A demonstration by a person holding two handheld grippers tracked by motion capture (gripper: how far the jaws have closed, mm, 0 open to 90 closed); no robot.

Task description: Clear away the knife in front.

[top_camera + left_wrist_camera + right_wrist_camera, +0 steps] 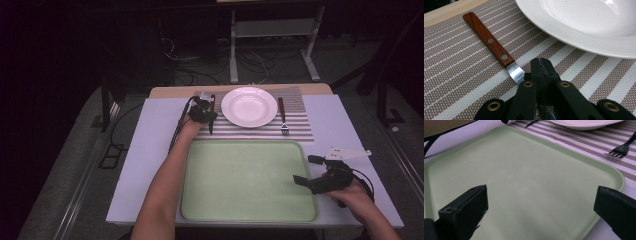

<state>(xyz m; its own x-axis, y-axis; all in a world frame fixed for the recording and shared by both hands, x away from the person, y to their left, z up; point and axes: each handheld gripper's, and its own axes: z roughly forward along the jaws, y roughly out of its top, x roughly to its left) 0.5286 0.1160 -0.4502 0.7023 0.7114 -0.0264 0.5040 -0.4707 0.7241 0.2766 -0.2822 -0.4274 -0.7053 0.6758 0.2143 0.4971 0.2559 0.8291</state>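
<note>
The counter point(150, 165) carries a pale green tray point(248, 181) at its near side, its surface bare. Beyond the tray lies a striped placemat point(300, 125), brown and white, and at its middle sits a white plate point(249, 106). A fork point(283, 116) lies on the mat just right of the plate, its tines toward the tray. A knife point(489, 43) with a riveted wooden handle lies on the mat just left of the plate, its blade pointing toward the tray.

The left claw point(541, 65) is down on the placemat over the knife, beside the plate's rim. Its jaws are pressed together, and the steel blade runs under them at the point where it leaves the handle; whether the pads actually pinch the blade cannot be told from the left gripper view.

The right claw point(309, 171) hovers at the tray's right edge, well apart from the knife, its jaws spread wide with nothing between them.
</note>
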